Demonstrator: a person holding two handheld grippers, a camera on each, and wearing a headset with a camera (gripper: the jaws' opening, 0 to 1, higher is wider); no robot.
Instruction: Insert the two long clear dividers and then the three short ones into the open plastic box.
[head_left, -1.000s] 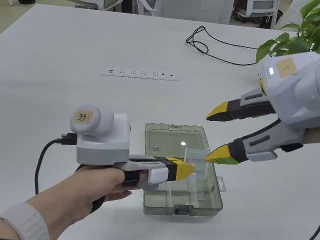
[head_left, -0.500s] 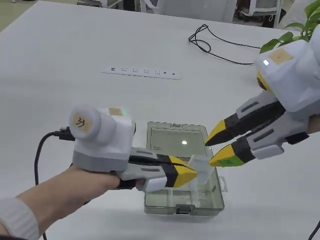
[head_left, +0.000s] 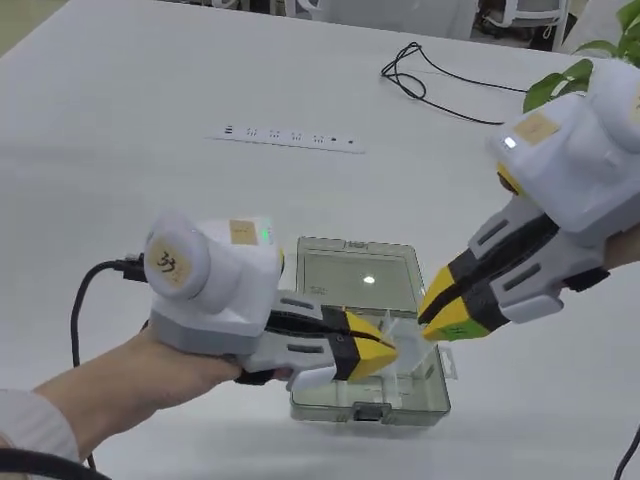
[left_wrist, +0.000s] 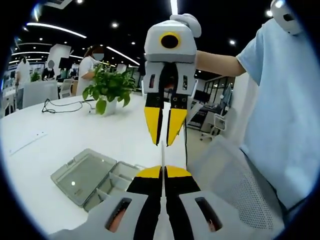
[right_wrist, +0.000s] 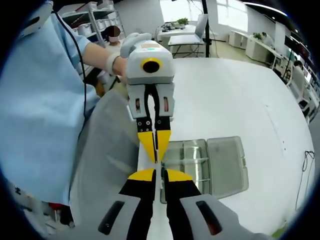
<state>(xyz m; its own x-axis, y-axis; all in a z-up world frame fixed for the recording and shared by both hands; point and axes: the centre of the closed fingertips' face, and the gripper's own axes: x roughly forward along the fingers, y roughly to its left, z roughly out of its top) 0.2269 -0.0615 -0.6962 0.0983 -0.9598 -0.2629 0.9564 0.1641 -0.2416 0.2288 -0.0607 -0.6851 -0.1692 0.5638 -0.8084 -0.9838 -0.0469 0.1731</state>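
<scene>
- The left gripper (head_left: 375, 350) is pressed together on one edge of a clear divider (head_left: 404, 336), held just above the open plastic box (head_left: 322, 404).
- The right gripper (head_left: 438, 318), nearly tip to tip with the left, pinches the same divider's other edge.
- Below both grippers, some partitions are seated in the box; I cannot count them. This divider is not yet in, so the task looks partly done.

A white table (head_left: 120, 120) spreads wide, with a white power strip (head_left: 290, 138) lying flat toward its far side and a black cable (head_left: 400, 75) looped loosely beyond that. Green leaves of a potted plant (left_wrist: 109, 90) stand at the table's edge near the cable. Farther off are office chairs (head_left: 510, 15), people (left_wrist: 90, 65) and bright ceiling lights (left_wrist: 50, 29).
</scene>
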